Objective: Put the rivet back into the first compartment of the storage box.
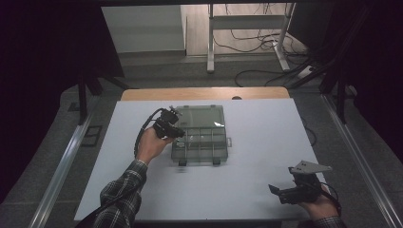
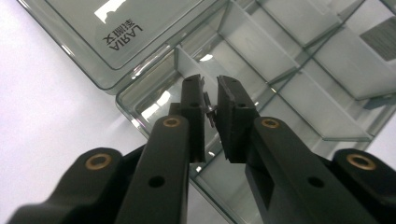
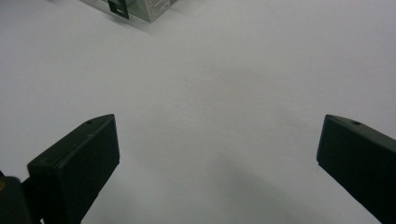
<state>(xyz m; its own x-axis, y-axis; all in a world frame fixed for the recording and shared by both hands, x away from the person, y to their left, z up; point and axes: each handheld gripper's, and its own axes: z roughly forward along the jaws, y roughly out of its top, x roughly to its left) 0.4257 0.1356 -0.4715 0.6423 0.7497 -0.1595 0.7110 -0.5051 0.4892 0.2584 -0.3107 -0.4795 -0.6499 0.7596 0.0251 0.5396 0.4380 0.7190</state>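
Observation:
A clear grey compartment box (image 1: pixel 202 142) lies open in the middle of the white table, its lid (image 1: pixel 198 116) folded back flat. My left gripper (image 1: pixel 174 131) hovers over the box's left end. In the left gripper view its jaws (image 2: pixel 211 105) are pinched on a small metal part (image 2: pixel 210 110) above a corner compartment (image 2: pixel 154 100); the lid (image 2: pixel 116 28) bears printed lettering. My right gripper (image 1: pixel 280 192) rests near the table's front right, far from the box. Its jaws (image 3: pixel 217 158) stand wide apart over bare white table with nothing between them.
The white table sheet (image 1: pixel 266 128) has free room right of the box and along the front. A corner of the box with a black latch (image 3: pixel 119 7) appears at the top of the right gripper view. Behind the table are a desk frame (image 1: pixel 247 21) and floor cables.

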